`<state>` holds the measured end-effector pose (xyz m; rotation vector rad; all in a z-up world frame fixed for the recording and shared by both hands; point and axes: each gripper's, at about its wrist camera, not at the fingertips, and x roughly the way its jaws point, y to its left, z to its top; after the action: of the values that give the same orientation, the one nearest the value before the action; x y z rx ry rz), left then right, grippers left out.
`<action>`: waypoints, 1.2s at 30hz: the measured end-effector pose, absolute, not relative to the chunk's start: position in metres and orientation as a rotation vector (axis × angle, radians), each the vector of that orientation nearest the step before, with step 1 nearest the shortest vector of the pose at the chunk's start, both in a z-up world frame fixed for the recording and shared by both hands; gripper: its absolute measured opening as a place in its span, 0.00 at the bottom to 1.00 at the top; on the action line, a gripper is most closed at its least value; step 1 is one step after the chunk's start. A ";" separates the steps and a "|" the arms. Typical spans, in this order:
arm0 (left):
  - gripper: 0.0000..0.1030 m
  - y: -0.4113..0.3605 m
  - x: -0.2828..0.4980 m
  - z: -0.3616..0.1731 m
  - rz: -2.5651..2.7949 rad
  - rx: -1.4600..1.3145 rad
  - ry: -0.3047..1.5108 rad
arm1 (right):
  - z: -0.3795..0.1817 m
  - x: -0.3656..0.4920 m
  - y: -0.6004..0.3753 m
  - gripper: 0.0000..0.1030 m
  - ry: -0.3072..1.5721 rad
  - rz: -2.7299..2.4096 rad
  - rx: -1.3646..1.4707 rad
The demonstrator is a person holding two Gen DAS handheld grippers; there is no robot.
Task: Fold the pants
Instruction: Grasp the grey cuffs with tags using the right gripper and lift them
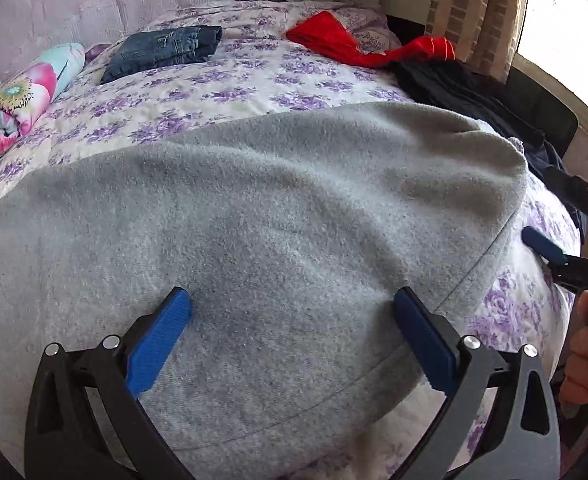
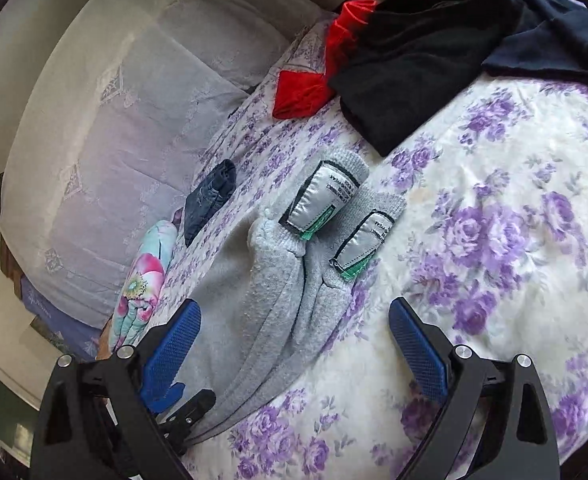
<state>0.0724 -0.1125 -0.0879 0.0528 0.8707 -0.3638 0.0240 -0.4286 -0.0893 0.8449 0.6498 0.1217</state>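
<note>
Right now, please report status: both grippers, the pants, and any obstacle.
Left gripper open, over grey pants. Right gripper open, nothing held. Pants lying on floral bedspread, inside out. Black garment beyond pants, not touching them.

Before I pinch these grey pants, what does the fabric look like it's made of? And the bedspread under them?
The grey pants look like fleece-backed sweatshirt knit: matte, with a fuzzy, napped surface, so probably soft and thick; satin-shiny care labels are sewn to them. The floral bedspread looks like a smooth woven cloth with a slight sheen, possibly a cotton or polyester blend; the fibre cannot be told.
</note>
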 end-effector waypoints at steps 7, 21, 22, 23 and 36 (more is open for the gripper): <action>0.96 -0.109 0.072 -0.088 -0.378 0.029 0.857 | -0.087 0.063 -0.421 0.87 0.692 0.200 0.899; 0.96 -0.104 0.073 -0.087 -0.402 -0.009 0.851 | -0.115 0.070 -0.427 0.34 0.661 0.184 1.112; 0.96 -0.104 0.073 -0.087 -0.401 -0.008 0.851 | -0.116 0.070 -0.425 0.32 0.665 0.175 1.101; 0.96 -0.105 0.073 -0.087 -0.400 -0.006 0.852 | -0.115 0.069 -0.423 0.28 0.666 0.167 1.080; 0.96 -0.116 0.073 -0.087 -0.341 0.085 0.862 | -0.084 0.068 -0.388 0.24 0.687 -0.027 0.662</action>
<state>0.0732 -0.1163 -0.0870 0.0854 0.8624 -0.3413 0.0679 -0.3876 -0.0838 0.6617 0.6866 -0.0267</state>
